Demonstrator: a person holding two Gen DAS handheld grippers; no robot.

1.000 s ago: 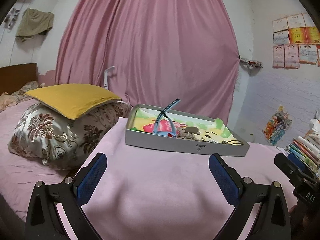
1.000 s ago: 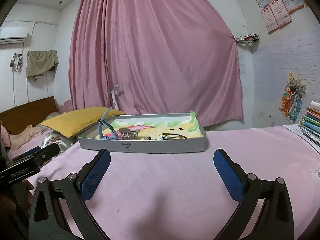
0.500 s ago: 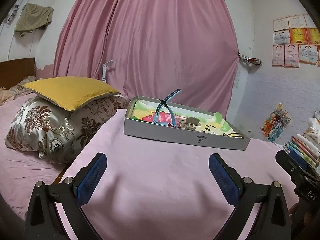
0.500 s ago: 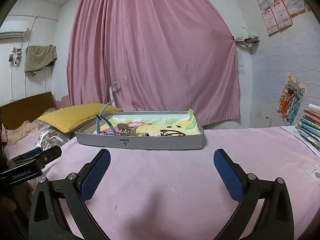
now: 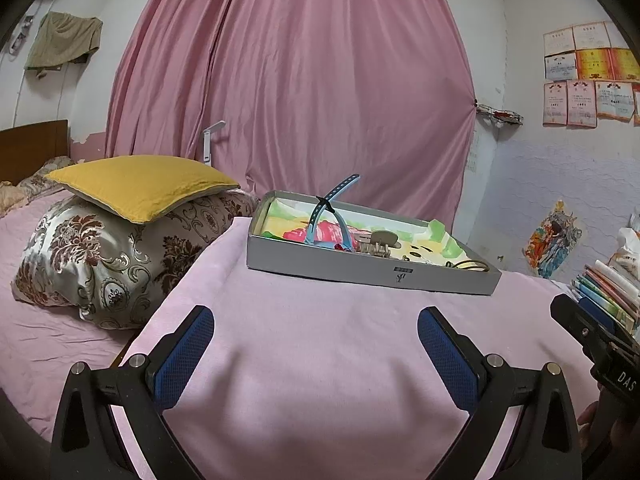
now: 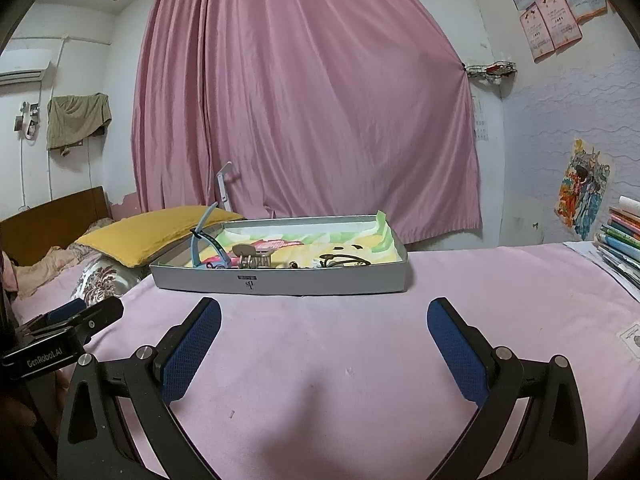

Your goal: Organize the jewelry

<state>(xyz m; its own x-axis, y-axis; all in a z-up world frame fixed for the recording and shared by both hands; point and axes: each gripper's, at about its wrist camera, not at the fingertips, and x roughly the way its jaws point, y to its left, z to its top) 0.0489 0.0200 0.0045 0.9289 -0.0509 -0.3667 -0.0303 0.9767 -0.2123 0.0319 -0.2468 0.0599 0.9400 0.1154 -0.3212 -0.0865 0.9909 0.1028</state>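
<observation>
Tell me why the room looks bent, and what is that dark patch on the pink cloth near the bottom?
Left wrist view: the fisheye lens bows the curtain and blackens the corners; the dark patch is soft shadow on the pink cloth beneath the open left gripper. Right wrist view: same bowing, similar shadow under the open right gripper; the tray stays sharp.

Pretty cozy bedroom from where I sit. A big pink curtain (image 6: 304, 112) covers most of the far wall, gathered at its right edge beside a small wire shelf (image 6: 490, 70). The walls are white, with paint peeling low down near the wooden headboard (image 6: 52, 220). Certificates (image 5: 588, 80) are stuck up high on the right, with a colourful cartoon poster (image 6: 584, 188) lower down. A yellow cushion (image 5: 140, 182) sits on a floral pillow (image 5: 104, 256), and an olive cloth (image 6: 78, 118) hangs by the air conditioner (image 6: 24, 70). Books (image 6: 622, 236) are stacked far right. The light is soft and even.
</observation>
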